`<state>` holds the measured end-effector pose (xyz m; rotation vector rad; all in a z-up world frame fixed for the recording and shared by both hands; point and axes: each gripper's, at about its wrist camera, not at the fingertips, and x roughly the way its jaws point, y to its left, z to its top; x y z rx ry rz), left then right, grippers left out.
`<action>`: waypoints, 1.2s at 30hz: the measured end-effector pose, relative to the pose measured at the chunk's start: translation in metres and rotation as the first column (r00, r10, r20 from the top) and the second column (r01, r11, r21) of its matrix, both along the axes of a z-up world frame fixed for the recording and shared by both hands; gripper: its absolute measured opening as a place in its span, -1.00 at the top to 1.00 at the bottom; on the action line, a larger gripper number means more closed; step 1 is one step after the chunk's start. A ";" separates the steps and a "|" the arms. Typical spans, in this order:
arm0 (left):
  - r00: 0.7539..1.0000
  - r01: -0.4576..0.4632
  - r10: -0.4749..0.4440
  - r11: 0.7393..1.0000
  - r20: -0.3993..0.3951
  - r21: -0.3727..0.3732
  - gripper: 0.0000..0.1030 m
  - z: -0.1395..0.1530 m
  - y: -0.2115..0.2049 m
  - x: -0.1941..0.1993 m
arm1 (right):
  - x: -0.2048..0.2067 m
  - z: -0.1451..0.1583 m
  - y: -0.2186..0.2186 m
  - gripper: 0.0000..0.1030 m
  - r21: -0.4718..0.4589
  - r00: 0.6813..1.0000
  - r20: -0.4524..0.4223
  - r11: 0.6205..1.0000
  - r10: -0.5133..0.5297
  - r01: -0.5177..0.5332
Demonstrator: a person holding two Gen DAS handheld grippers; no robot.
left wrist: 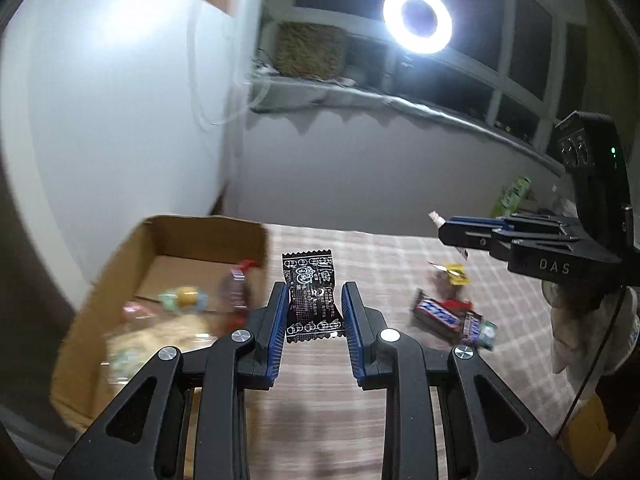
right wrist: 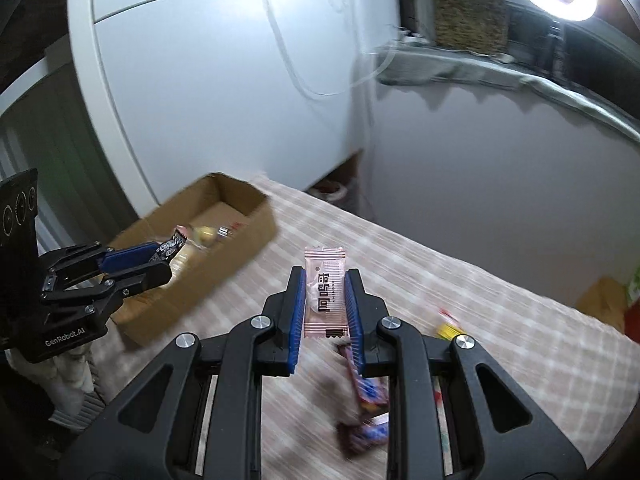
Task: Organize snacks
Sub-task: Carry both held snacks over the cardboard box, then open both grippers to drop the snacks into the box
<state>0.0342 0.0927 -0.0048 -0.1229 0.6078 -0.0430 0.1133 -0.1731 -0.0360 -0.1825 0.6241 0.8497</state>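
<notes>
Jaws clamped: your left gripper (left wrist: 315,304) pinches black packet (left wrist: 313,295), right gripper (right wrist: 325,300) pink packet (right wrist: 324,292) | both held edgewise, clear of desk (left wrist: 360,380) | cardboard box (left wrist: 168,240), left of frame, likely destination.

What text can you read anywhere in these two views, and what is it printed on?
"DAS": side of the right gripper.
"GenRobot.AI": body of the left gripper.
Dark brown characters on the pink sachet in the right jaws: not legible to me.
White print on the black sachet in the left jaws: too small.
Chocolate bar on the tablecloth: lettering blurred.
</notes>
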 end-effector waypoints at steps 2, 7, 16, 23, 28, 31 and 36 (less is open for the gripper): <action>0.999 -0.039 0.039 0.999 0.006 -0.001 0.51 0.002 0.018 -0.005 | -0.002 0.002 0.020 0.60 -0.003 1.000 0.001 1.000 0.030 -0.030; 0.992 -0.124 0.124 0.992 0.005 -0.004 0.51 0.001 0.055 -0.019 | -0.011 0.003 0.064 0.60 -0.005 0.995 -0.011 0.995 0.104 -0.104; 0.974 -0.224 0.224 0.974 -0.022 -0.014 0.51 -0.012 0.096 -0.037 | -0.023 -0.003 0.122 0.60 -0.027 0.981 -0.037 0.981 0.192 -0.193; 0.968 -0.246 0.244 0.969 -0.053 -0.031 0.50 -0.023 0.104 -0.037 | -0.023 -0.017 0.161 0.60 -0.055 0.968 -0.086 0.969 0.234 -0.239; 0.965 -0.255 0.253 0.967 -0.068 -0.024 -0.27 -0.026 0.102 -0.036 | -0.023 -0.021 0.172 -0.18 -0.064 0.970 -0.111 0.972 0.217 -0.225; 0.965 -0.256 0.254 0.966 -0.064 -0.028 -0.37 -0.025 0.100 -0.037 | -0.021 -0.016 0.164 -0.55 -0.019 0.976 -0.102 0.980 0.195 -0.198; 0.966 -0.254 0.252 0.966 -0.063 -0.035 -0.38 -0.023 0.097 -0.036 | -0.019 -0.010 0.149 -0.56 -0.019 0.983 -0.088 0.987 0.159 -0.161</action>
